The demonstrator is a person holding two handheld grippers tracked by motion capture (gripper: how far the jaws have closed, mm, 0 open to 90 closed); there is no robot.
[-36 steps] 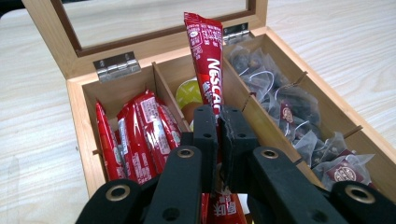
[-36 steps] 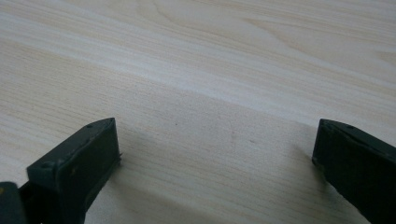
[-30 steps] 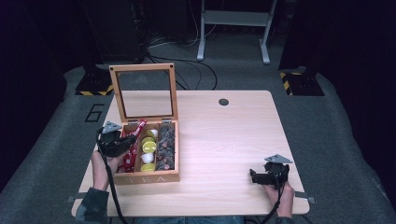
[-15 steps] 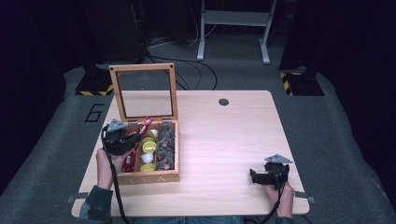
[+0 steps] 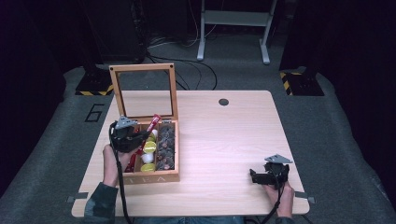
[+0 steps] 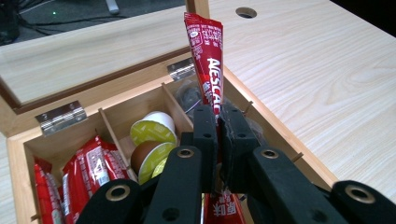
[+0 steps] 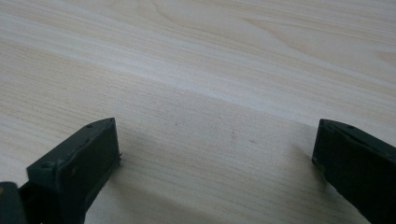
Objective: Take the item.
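Observation:
A wooden tea box (image 5: 154,177) with its glass lid (image 5: 143,92) standing open sits at the table's left. My left gripper (image 5: 138,138) hovers over the box, shut on a red Nescafe stick sachet (image 6: 207,65) that points up and away from the jaws; in the high view the sachet (image 5: 152,123) slants toward the lid. Below it the box (image 6: 289,148) holds more red sachets (image 6: 91,169), yellow-lidded capsules (image 6: 150,132) and dark items (image 5: 166,145) in the right compartment. My right gripper (image 5: 254,176) rests low at the table's front right, open (image 7: 215,154) over bare wood.
The pale wooden table (image 5: 224,135) has a round cable hole (image 5: 223,101) near its far edge. Dark floor, cables and a white stand's legs (image 5: 233,32) lie beyond the table. A floor mark "6" (image 5: 95,112) lies left of it.
My left gripper has risen and moved toward the lid, drawing the red sachet up out of the box. The right gripper has stayed put.

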